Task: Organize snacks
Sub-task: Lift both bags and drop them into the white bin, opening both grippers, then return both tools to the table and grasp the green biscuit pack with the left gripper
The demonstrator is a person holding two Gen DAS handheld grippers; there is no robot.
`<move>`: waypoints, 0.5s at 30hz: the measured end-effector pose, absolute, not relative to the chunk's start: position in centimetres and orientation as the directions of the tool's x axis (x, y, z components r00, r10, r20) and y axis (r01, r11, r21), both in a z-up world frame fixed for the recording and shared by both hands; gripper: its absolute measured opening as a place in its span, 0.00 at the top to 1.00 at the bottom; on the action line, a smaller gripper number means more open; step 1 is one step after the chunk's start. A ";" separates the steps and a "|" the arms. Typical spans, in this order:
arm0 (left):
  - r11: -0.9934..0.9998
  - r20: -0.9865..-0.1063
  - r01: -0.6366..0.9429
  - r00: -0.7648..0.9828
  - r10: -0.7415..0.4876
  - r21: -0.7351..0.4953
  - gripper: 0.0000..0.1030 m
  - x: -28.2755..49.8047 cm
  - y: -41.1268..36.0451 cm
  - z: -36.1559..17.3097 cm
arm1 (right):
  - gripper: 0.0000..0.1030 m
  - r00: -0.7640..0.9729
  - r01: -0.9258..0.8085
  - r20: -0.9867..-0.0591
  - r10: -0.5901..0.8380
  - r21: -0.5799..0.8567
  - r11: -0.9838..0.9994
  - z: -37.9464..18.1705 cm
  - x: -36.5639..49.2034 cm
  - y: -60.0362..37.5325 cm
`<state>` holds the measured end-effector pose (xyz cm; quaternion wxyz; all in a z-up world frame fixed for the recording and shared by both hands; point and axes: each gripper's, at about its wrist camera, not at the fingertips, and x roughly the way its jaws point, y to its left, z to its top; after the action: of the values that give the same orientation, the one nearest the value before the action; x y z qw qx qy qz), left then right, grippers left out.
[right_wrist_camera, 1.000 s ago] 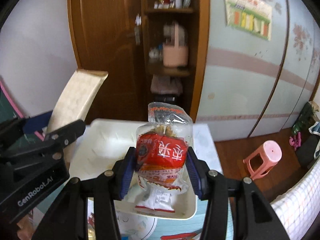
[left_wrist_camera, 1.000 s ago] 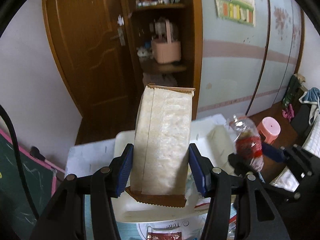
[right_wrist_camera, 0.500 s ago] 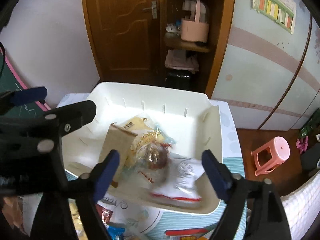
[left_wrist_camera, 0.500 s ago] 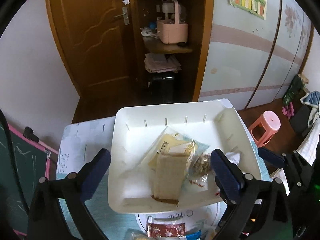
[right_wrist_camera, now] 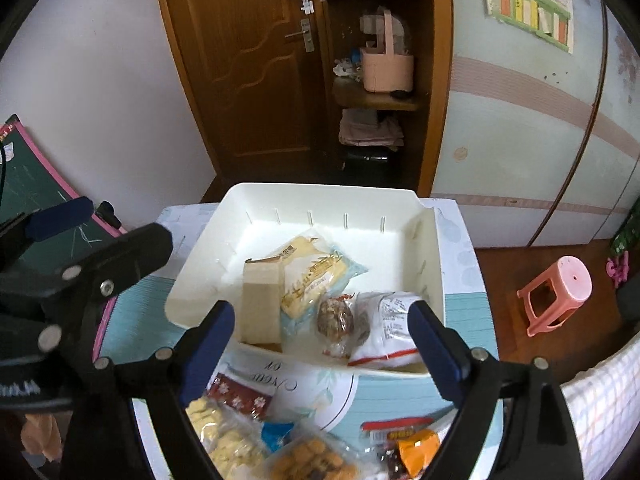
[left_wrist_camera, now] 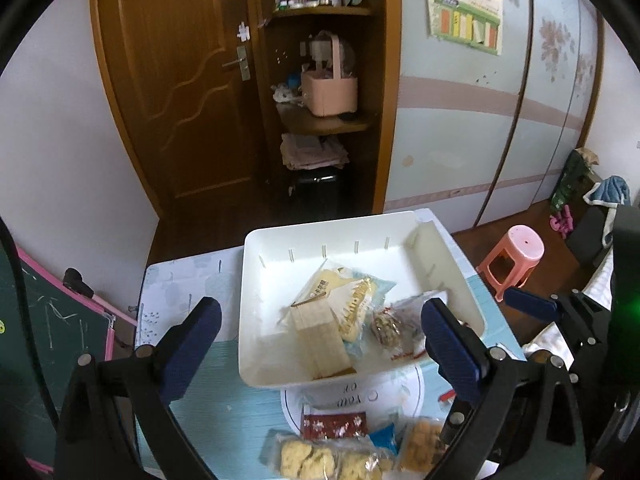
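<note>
Both grippers, left [left_wrist_camera: 320,344] and right [right_wrist_camera: 320,340], jaws wide and empty; 4 snack packets lie in the white plastic bin [right_wrist_camera: 328,200], collected there; loose packets [right_wrist_camera: 240,440] crowd the surface's near edge.

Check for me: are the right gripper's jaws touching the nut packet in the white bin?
Apart. In the right wrist view the right gripper stands wide open, and the nut packet lies loose in the white bin between the jaws, clear of both.
</note>
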<state>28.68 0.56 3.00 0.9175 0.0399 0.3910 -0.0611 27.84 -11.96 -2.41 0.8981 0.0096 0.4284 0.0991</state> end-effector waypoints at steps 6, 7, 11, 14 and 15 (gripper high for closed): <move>0.990 -0.696 0.144 0.712 -0.097 0.009 0.03 25.0 1.6 5.4 | 0.13 0.651 -0.167 -0.745 0.148 0.050 0.985 0.4 24.0 -11.0; 0.990 -0.691 0.143 0.716 -0.099 0.006 0.03 24.5 1.8 5.7 | 0.13 0.659 -0.168 -0.738 0.146 0.044 0.985 0.9 23.2 -10.9; 0.990 -0.671 0.140 0.733 -0.110 -0.009 0.03 22.1 2.7 7.1 | 0.13 0.687 -0.172 -0.716 0.125 0.007 0.985 2.3 20.8 -10.5; 0.990 -0.655 0.141 0.746 -0.118 -0.018 0.03 20.1 3.4 7.9 | 0.13 0.706 -0.172 -0.700 0.111 -0.017 0.985 3.0 19.1 -10.3; 0.990 -0.652 0.142 0.749 -0.120 -0.019 0.03 19.6 3.5 8.0 | 0.13 0.713 -0.168 -0.693 0.107 -0.021 0.986 3.2 18.4 -10.3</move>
<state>19.59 3.53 8.04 0.9349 0.0159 0.3475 -0.0701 18.39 -10.25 3.20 0.9247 -0.0414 0.3712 0.0744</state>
